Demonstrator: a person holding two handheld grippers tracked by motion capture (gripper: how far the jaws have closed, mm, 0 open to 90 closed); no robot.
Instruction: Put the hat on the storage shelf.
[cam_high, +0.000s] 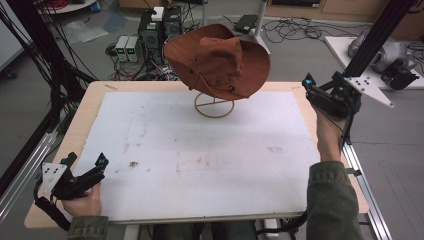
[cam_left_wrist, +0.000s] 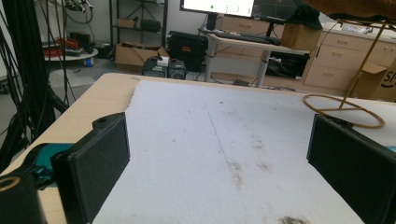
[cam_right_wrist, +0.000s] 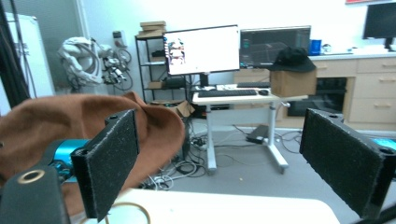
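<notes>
A brown wide-brimmed hat (cam_high: 217, 60) rests tilted on a gold wire stand (cam_high: 214, 106) at the back middle of the table. My left gripper (cam_high: 86, 162) is held low at the table's front left corner, open with nothing between its jaws; the left gripper view (cam_left_wrist: 219, 158) looks across the white mat toward the stand's ring (cam_left_wrist: 343, 112). My right gripper (cam_high: 322, 84) hovers above the table's back right edge, open and empty (cam_right_wrist: 219, 158). In the right gripper view the hat (cam_right_wrist: 46, 126) lies to the left, behind the left jaw.
A white mat (cam_high: 200, 150) with a few brown stains covers most of the wooden table (cam_high: 90, 105). Black frame posts (cam_high: 372, 37) stand at the right, and cables and power boxes (cam_high: 150, 35) lie on the floor behind. Desks with monitors (cam_right_wrist: 201, 49) are farther off.
</notes>
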